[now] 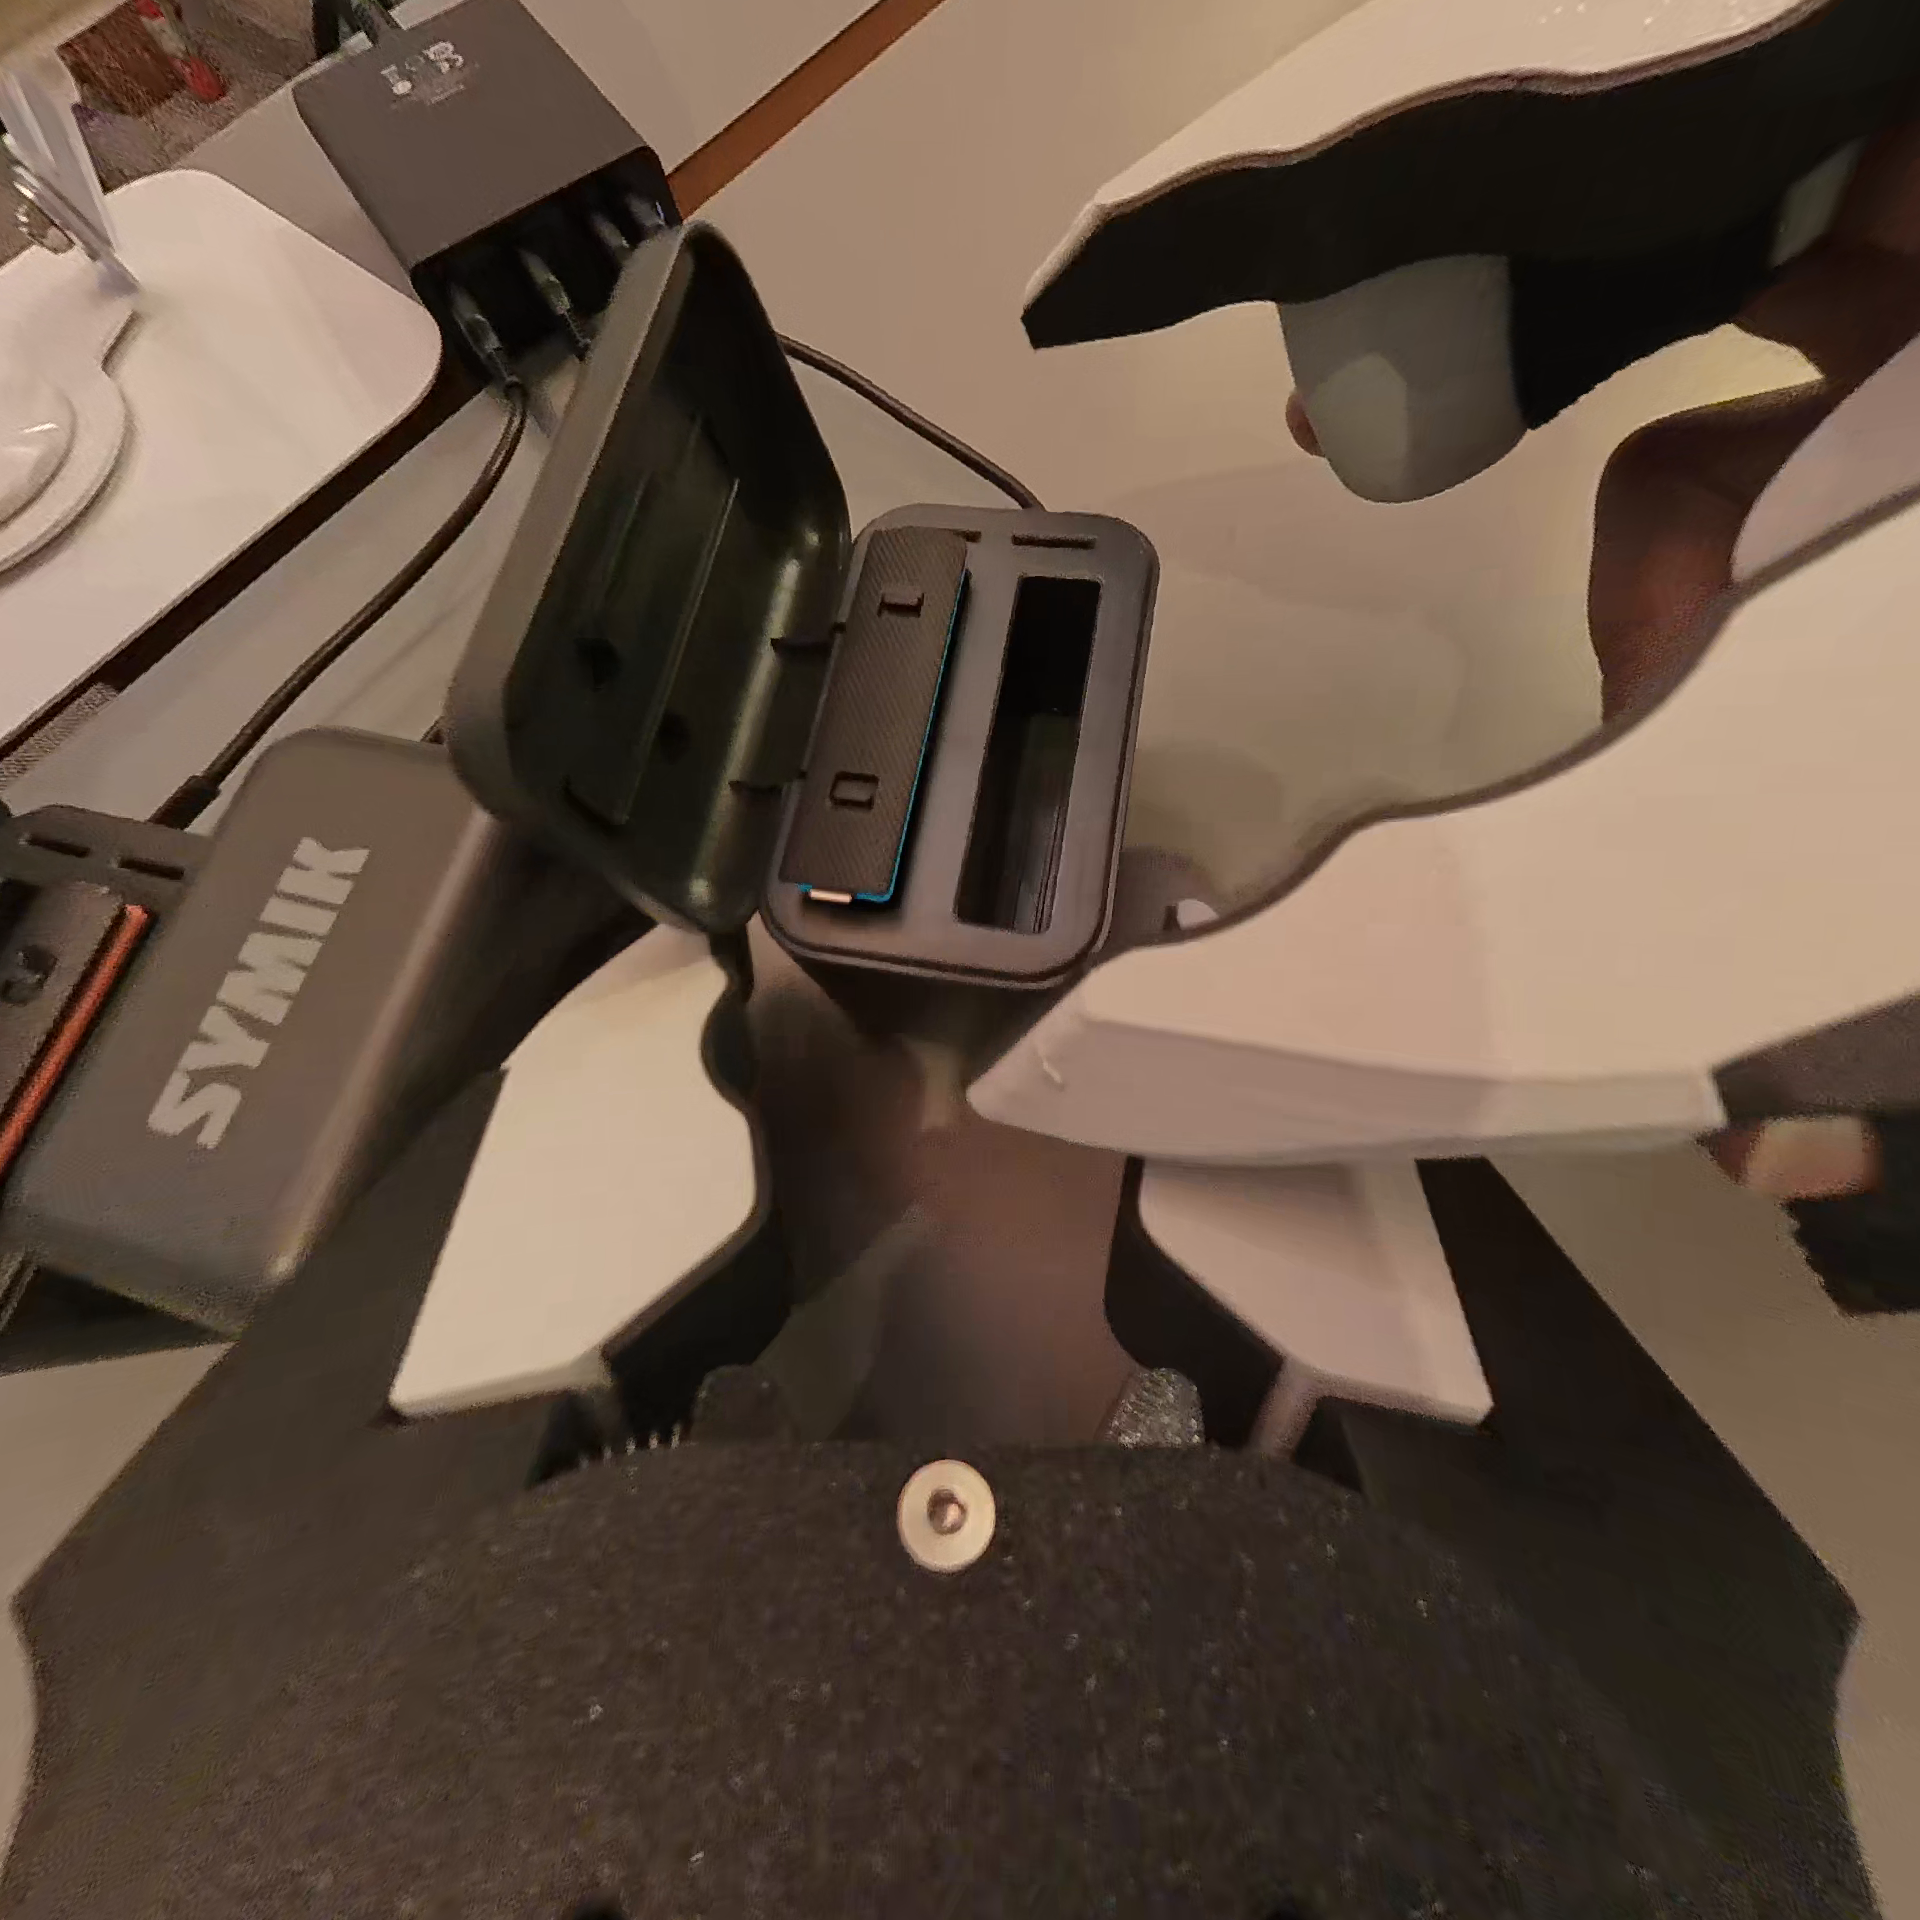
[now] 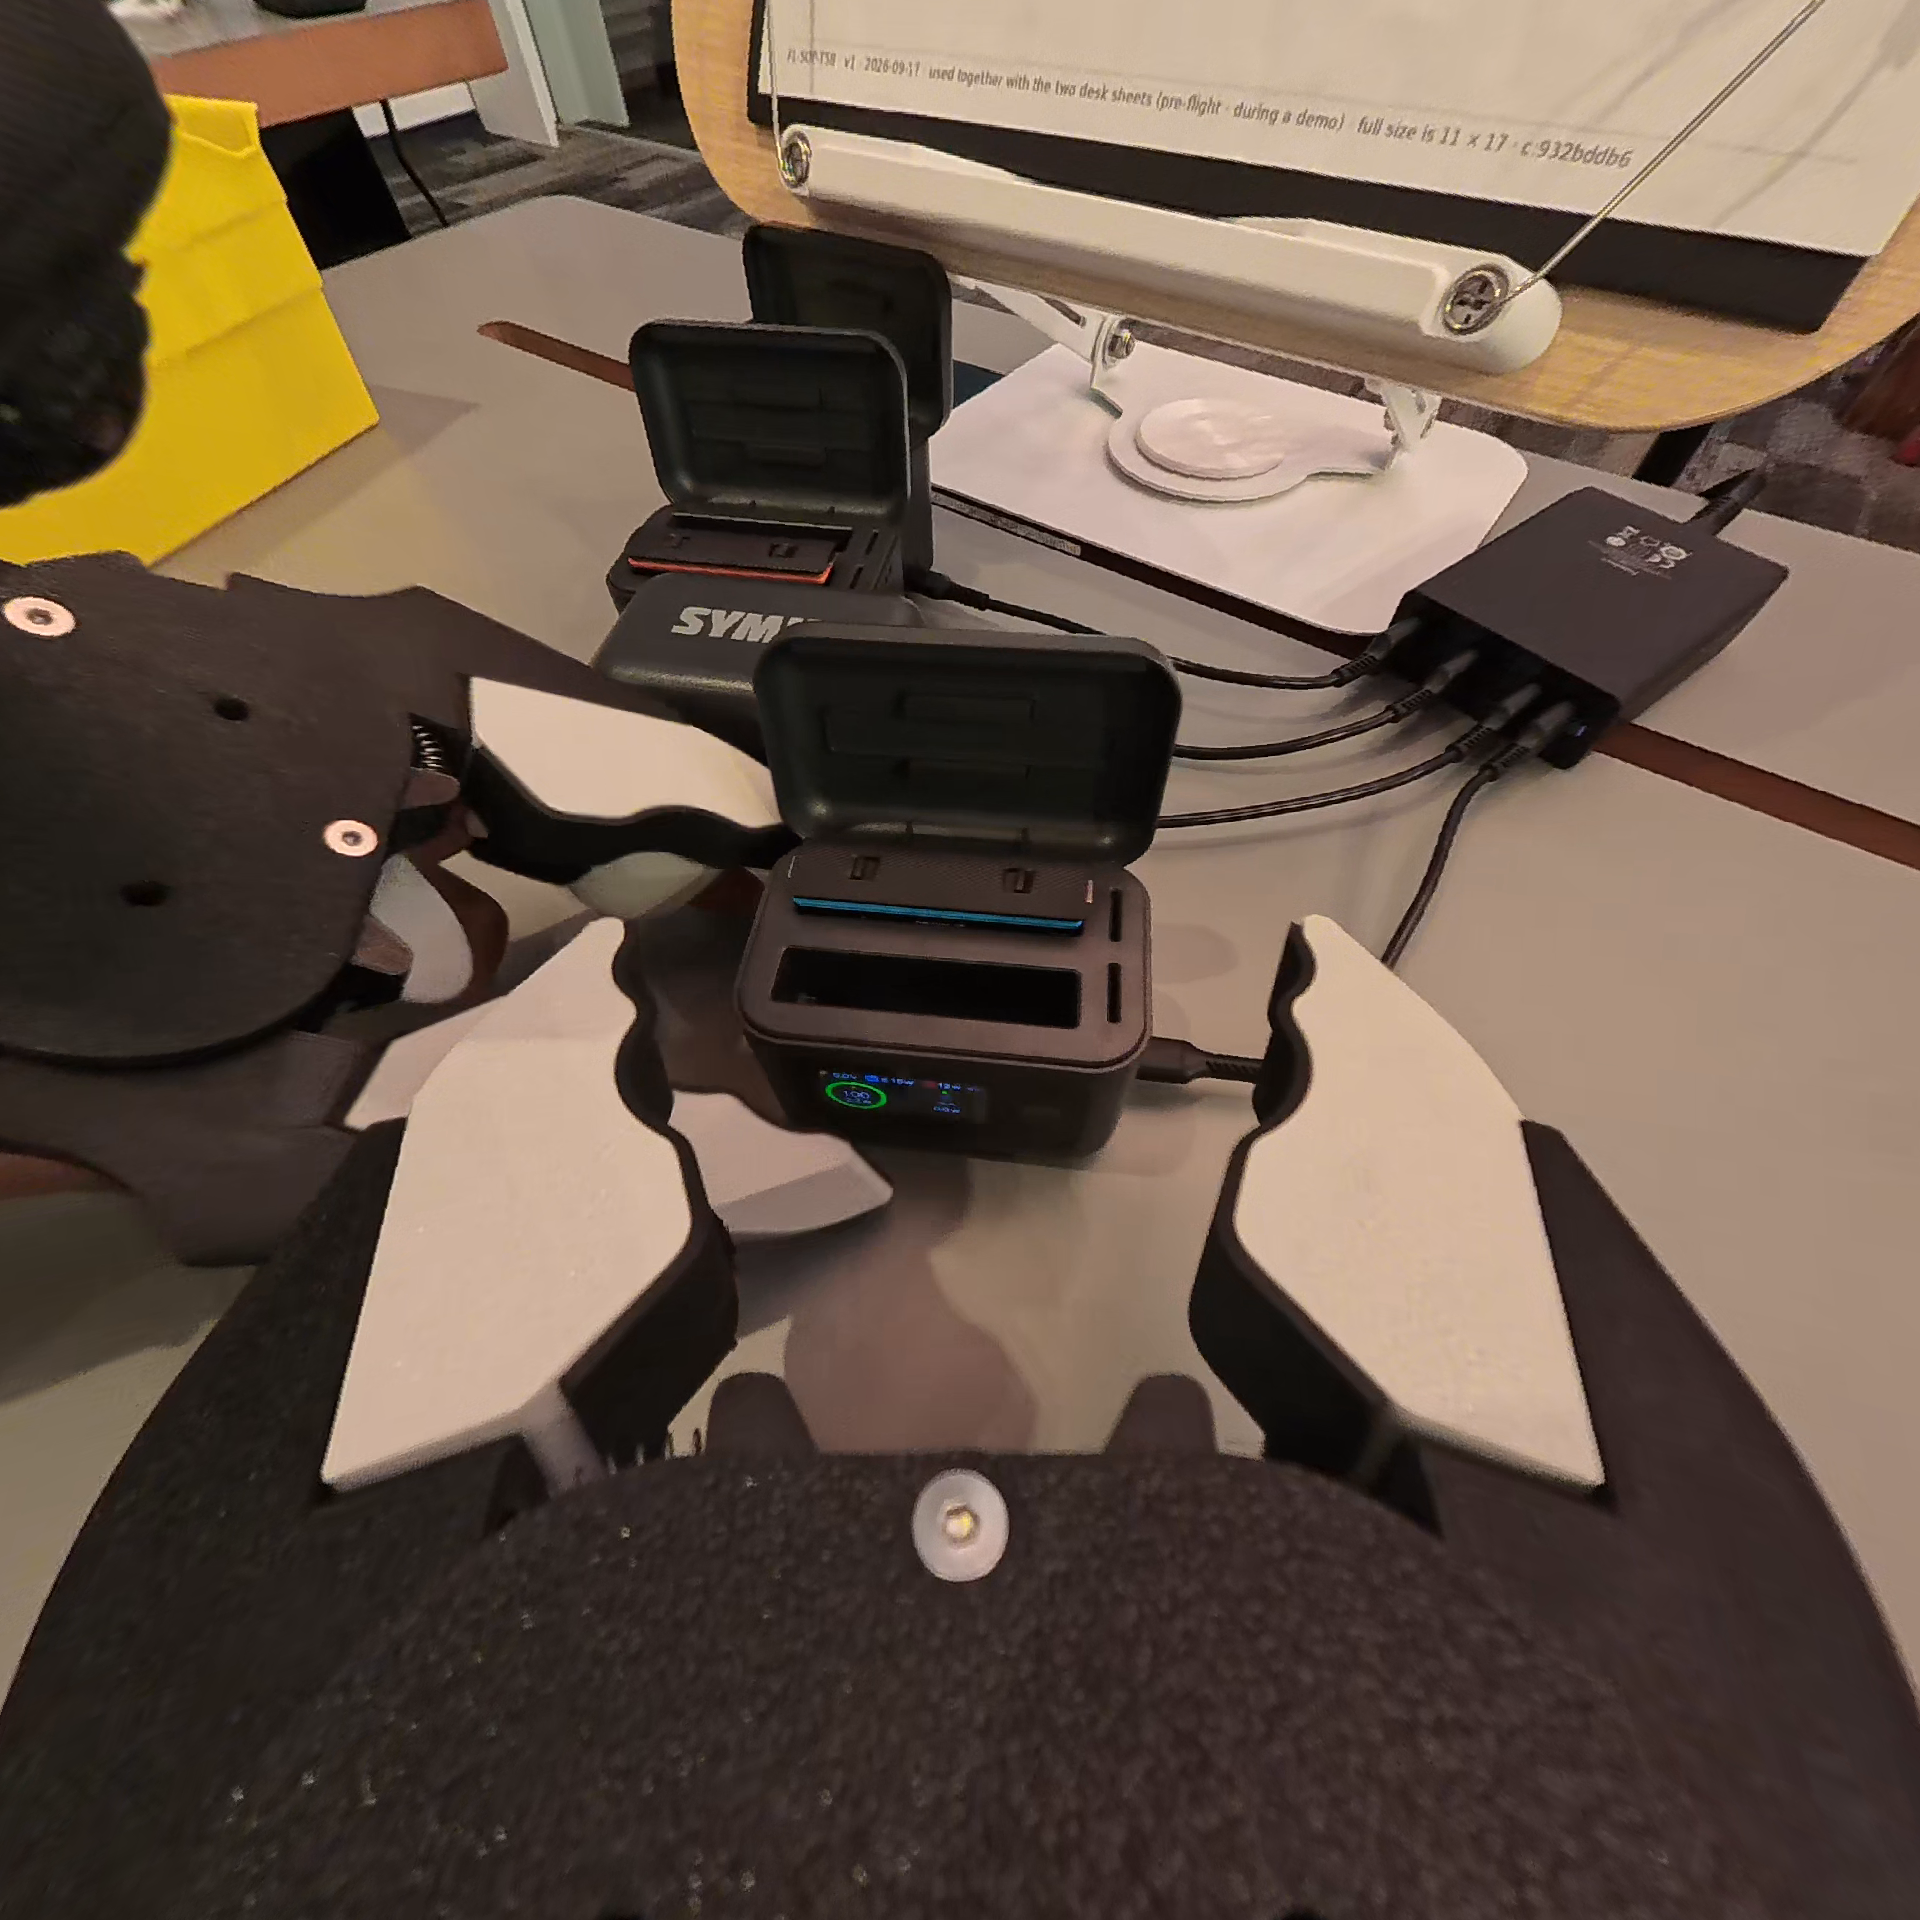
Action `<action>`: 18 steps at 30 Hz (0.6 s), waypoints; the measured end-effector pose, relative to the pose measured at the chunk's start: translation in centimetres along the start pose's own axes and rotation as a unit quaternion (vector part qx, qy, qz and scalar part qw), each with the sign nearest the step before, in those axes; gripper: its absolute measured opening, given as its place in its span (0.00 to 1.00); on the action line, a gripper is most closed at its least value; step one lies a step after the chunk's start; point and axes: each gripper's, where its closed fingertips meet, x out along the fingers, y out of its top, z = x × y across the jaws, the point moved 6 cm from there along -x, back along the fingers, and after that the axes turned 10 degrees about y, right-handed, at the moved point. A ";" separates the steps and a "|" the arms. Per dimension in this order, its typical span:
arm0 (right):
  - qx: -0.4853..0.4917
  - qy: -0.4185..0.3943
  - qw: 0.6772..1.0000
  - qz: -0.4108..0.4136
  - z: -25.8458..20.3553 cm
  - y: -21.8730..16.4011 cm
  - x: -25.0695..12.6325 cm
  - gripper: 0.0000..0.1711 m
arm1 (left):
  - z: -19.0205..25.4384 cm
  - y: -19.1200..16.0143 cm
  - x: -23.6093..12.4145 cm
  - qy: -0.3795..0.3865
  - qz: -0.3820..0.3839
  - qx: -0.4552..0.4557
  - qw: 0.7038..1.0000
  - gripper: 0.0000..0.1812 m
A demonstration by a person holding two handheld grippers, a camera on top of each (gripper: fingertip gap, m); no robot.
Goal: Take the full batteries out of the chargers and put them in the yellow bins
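Note:
A dark charger (image 2: 935, 1049) stands with its lid (image 2: 966, 738) up; it also shows in the left wrist view (image 1: 956, 935). A blue-edged battery (image 2: 935, 899) (image 1: 873, 727) sits in the slot next to the lid. The other slot (image 2: 925, 987) is empty. The front display (image 2: 899, 1101) shows a green ring. My left gripper (image 1: 914, 1039) straddles the charger's base with its jaws narrowed against it. My right gripper (image 2: 956, 925) is open and empty, a finger on each side of the charger's front. A yellow bin (image 2: 229, 343) stands far left.
A second open charger (image 2: 748, 561) holds an orange-edged battery. A closed grey charger (image 2: 717, 634) lies in front of it, and a third open one (image 2: 847, 301) behind. Cables run to a black power hub (image 2: 1579, 603). A sign board on a white stand (image 2: 1226, 447) is at the back. My hands' fingertips stand some 5 cm from each other.

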 end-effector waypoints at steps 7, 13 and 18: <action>0.000 0.001 1.000 0.003 -0.1 0.1 0.0 0.64 | 0.0 0.0 0.2 0.003 -0.004 -0.003 1.000 0.32; -0.004 -0.006 1.000 0.012 -0.3 0.8 0.1 0.59 | 0.0 0.0 0.1 0.004 -0.004 -0.004 1.000 0.32; -0.001 -0.010 1.000 0.007 -0.2 1.0 0.6 0.53 | 0.0 -0.1 0.1 0.005 -0.004 -0.005 1.000 0.32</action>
